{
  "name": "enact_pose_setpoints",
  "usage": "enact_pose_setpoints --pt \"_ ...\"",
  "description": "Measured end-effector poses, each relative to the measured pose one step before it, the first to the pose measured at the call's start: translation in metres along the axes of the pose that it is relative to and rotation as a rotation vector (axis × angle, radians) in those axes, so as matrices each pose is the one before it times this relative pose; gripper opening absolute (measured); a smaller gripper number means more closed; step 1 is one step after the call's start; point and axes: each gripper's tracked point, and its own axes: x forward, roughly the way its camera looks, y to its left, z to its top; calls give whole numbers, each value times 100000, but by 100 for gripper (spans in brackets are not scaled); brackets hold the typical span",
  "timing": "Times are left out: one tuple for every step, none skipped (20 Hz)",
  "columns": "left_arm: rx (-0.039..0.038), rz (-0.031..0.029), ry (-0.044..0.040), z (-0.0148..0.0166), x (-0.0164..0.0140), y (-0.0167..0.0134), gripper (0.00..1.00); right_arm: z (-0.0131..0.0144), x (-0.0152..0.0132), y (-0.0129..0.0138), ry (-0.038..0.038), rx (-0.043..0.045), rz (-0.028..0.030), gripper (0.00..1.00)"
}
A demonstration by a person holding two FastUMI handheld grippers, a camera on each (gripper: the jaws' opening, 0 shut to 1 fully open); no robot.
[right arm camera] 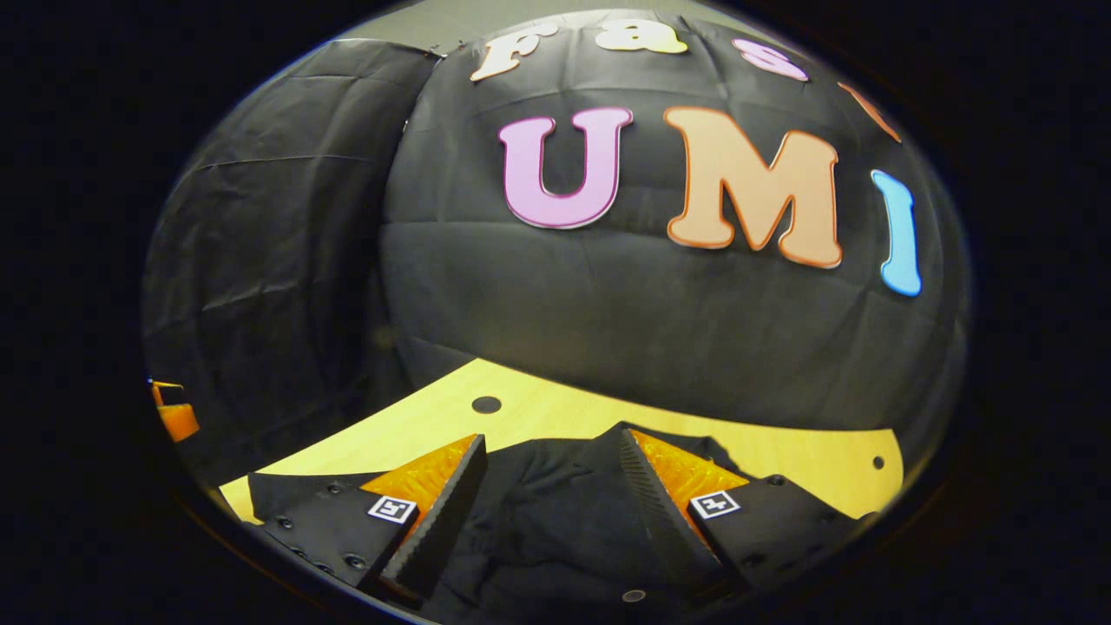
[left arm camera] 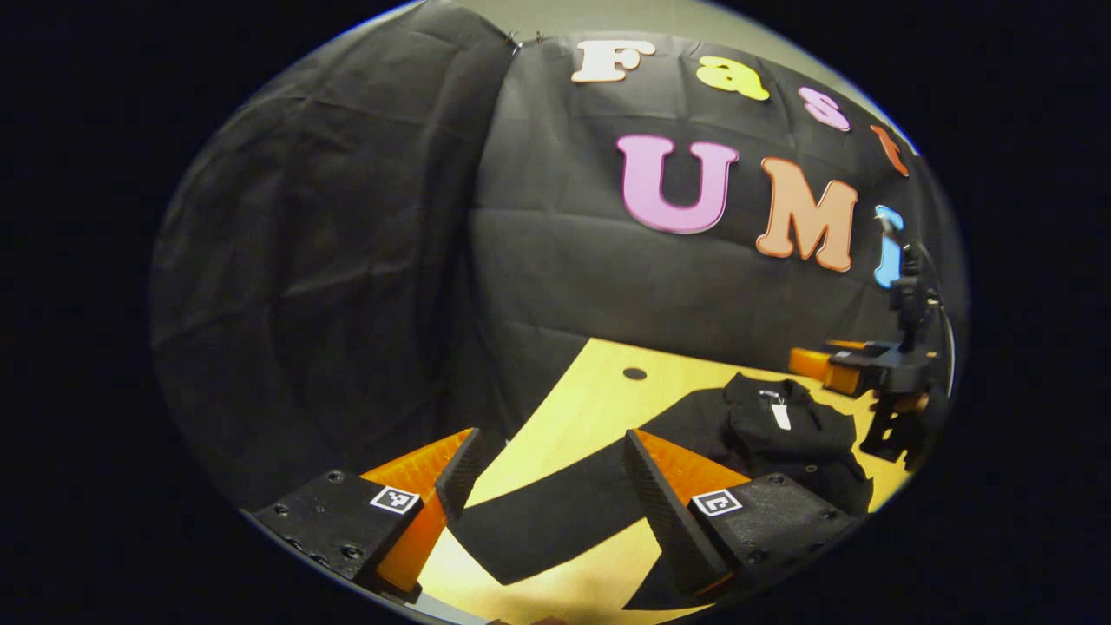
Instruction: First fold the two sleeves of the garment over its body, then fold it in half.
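Observation:
A black garment point(left arm camera: 781, 443) lies on the wooden table point(left arm camera: 590, 391), collar up, with a white tag at the neck. One long sleeve point(left arm camera: 555, 521) stretches out flat toward me and runs under the gap of my left gripper point(left arm camera: 551, 438), which is open and holds nothing. Beyond the garment's far side, my right gripper point(left arm camera: 855, 373) hovers at collar height. In the right gripper view, the right gripper point(right arm camera: 550, 438) is open just above the garment's body point(right arm camera: 555, 521), with dark cloth between and below its fingers but not pinched.
The black cloth wall closes off the back and left of the table. A small round hole point(right arm camera: 486, 404) sits in the tabletop near the wall, and another hole point(right arm camera: 878, 463) near the right edge. Bare wood point(right arm camera: 781, 451) runs behind the garment.

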Motion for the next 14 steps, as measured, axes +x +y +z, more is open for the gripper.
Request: enact_pose_setpoints --pt "1026 201 2299 -619 1005 244 99 295 -767 -584 -1220 -602 -1145 98" --pt "1613 88 1703 -615 1006 343 99 -75 -696 -593 -460 -182 -1261 98" --pt "1860 -162 2519 -684 892 210 98 -104 -616 -671 -7 108 -1290 98" --pt "1680 -1032 2429 -1023 641 71 98 -297 -589 -639 522 206 -1422 100" --pt "1033 -1429 3394 -885 756 -151 98 -244 -446 -790 394 54 -1646 98" --pt "651 -1215 2806 -869 876 -334 99 -365 -587 -847 447 -241 -2105 98" --pt "-194 -968 2482 -625 639 -113 99 -350 -357 -875 663 -508 -2104 98" --pt "-466 -900 2522 -892 677 -69 99 -498 -481 -701 1072 15 -1892 98" --pt "-327 -667 2246 -708 547 62 99 -432 -388 -531 1206 601 -1228 100" --pt "-176 114 2651 -850 473 267 99 -529 -276 -459 1195 656 -1285 98" --pt "159 369 2555 -708 737 202 99 -452 -263 -614 1112 424 -1526 98" --pt "285 407 2332 -698 827 166 99 -528 -285 -675 1158 138 -1521 98" --pt "592 538 1818 -648 690 332 99 -317 -236 -484 821 -120 -1347 96" --pt "510 127 2086 -847 403 291 99 -393 -225 -376 996 -212 -1270 98"
